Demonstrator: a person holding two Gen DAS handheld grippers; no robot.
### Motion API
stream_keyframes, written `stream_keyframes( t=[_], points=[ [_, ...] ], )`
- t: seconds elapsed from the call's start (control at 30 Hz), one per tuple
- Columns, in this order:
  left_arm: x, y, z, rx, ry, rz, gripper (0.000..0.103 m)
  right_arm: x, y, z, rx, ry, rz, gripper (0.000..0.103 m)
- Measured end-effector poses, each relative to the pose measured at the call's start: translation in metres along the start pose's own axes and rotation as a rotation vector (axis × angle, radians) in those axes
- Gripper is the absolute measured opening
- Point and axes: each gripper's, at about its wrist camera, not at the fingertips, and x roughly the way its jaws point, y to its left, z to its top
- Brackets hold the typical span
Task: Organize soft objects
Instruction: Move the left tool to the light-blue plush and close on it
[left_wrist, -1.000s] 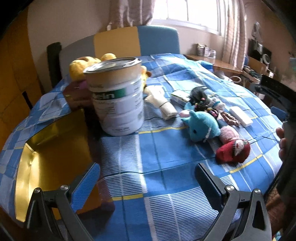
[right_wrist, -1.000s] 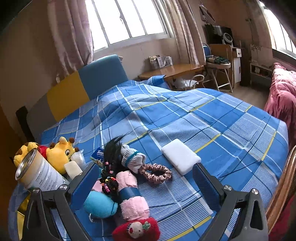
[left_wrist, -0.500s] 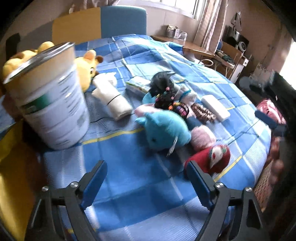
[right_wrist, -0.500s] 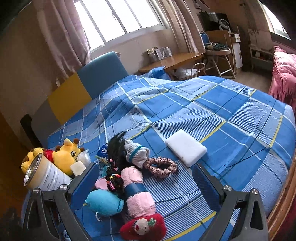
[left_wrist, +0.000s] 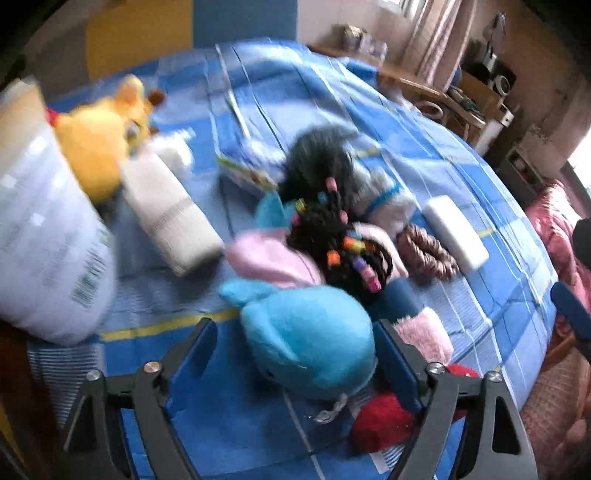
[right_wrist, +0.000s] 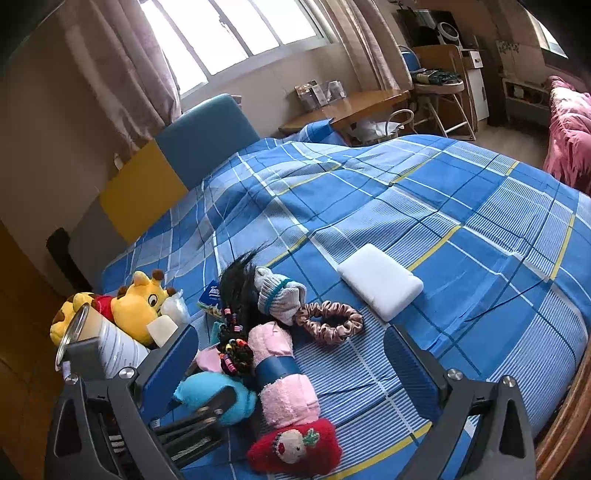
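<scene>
A blue plush whale (left_wrist: 310, 343) lies on the blue plaid bedspread (right_wrist: 424, 206), and my open left gripper (left_wrist: 295, 350) straddles it, one finger on each side. The whale also shows in the right wrist view (right_wrist: 218, 398). Next to it lie a pink and red plush (right_wrist: 288, 406), a black doll wig with coloured beads (left_wrist: 332, 221), a grey sock (right_wrist: 280, 295), a brown scrunchie (right_wrist: 328, 325), a white pad (right_wrist: 380, 288) and a yellow giraffe plush (right_wrist: 140, 302). My right gripper (right_wrist: 291, 365) is open and empty above the pile.
A large white tin (left_wrist: 40, 229) stands at the left, with a rolled white cloth (left_wrist: 170, 221) beside it. A tissue packet (right_wrist: 210, 295) lies behind the wig. A desk and chair (right_wrist: 436, 85) stand beyond the bed.
My left gripper has moved right and forward, away from the tin, until its open fingers sit on either side of the blue whale. The right gripper has barely shifted.
</scene>
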Motion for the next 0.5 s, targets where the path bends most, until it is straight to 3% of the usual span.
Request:
stream_keyframes(
  t=[0.03,0.27,0.5],
  points=[
    [0.002,0.002,-0.003,-0.004,0.01,-0.042,0.056,0.0,0.0,0.0,0.001,0.001,-0.002,0.102],
    [-0.037,0.019,-0.038,0.023,-0.083,-0.11,0.054,0.002,-0.003,0.001,0.011,0.009,-0.006,0.102],
    [-0.067,0.032,-0.096,0.055,-0.089,-0.066,0.054,0.011,-0.001,-0.002,0.006,0.063,-0.001,0.094]
  ],
)
